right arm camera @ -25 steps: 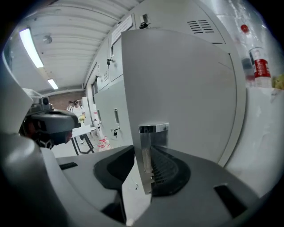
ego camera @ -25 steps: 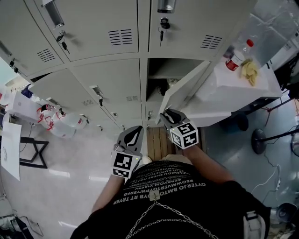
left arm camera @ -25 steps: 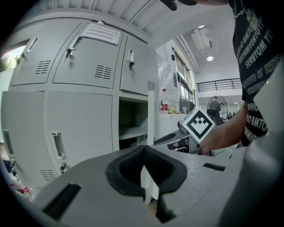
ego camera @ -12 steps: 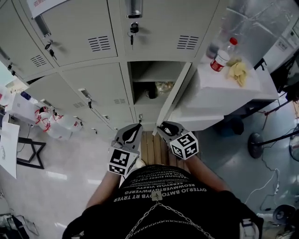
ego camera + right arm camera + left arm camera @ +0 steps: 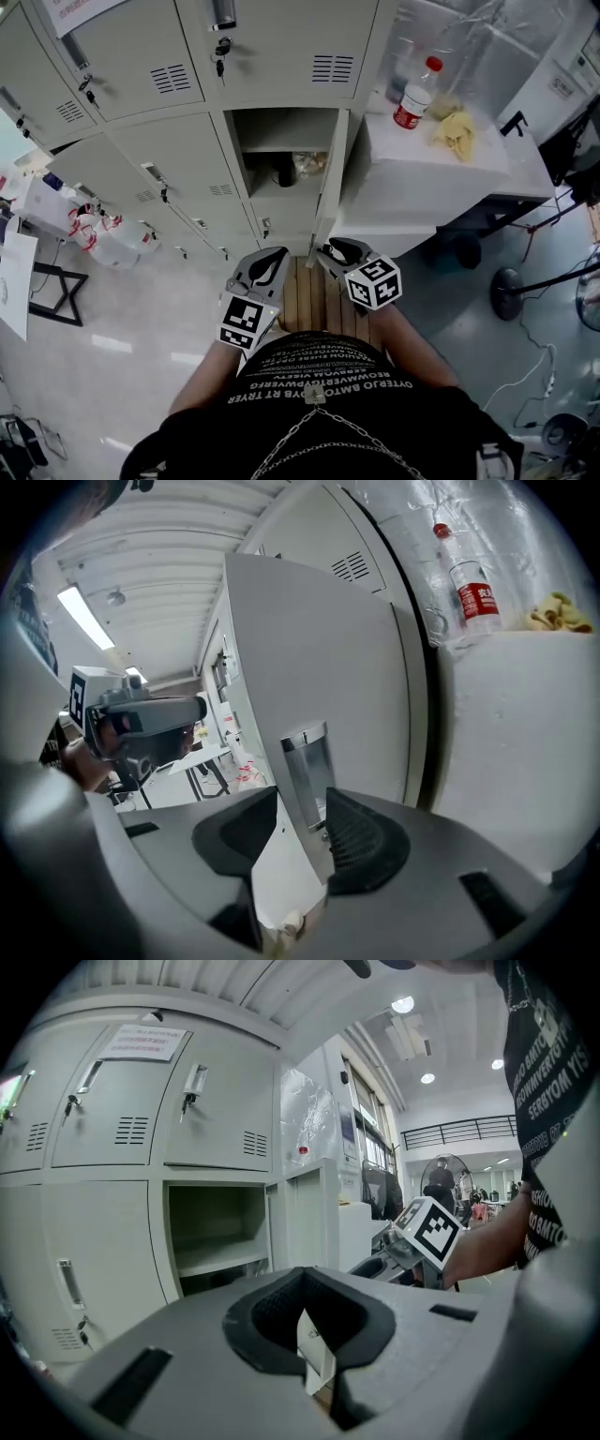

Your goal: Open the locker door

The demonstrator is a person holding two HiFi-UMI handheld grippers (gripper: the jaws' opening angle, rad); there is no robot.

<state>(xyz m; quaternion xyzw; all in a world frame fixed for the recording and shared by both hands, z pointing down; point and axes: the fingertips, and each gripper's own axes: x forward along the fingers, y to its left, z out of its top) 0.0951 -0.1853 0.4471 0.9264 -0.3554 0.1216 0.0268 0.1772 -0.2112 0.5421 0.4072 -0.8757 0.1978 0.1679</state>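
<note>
Glossy pale floor fronts a bank of light-grey steel lockers (image 5: 178, 178) in several tiers, with vented fronts and keys hanging in the upper locks (image 5: 222, 49). One middle-tier compartment (image 5: 281, 141) stands open; it has an inner shelf, and the dark and clear articles below it cannot be identified. The light-grey steel locker door (image 5: 328, 187) belonging to it is hinged on the compartment's right side. It is swung out towards the person and shows nearly edge-on in the head view. A polished chrome handle plate (image 5: 307, 761) is set near the door's free edge. The right tool (image 5: 337, 253), grey with black ribbed pads, is at that free edge. Its jaws are wide and have just been opening; the door's edge and handle stand in the gap, unclamped. The left tool (image 5: 262, 267), of the same make, is held just beside the right one, apart from the door, with its jaws drawn together at the tips and nothing between them. A slatted wooden board (image 5: 305, 295) lies on the floor under both tools. To the right of the lockers, a white surface (image 5: 422, 178) carries a clear plastic bottle with red cap and red label (image 5: 412, 94). A crumpled yellow cloth (image 5: 457, 131) lies near the bottle.
</note>
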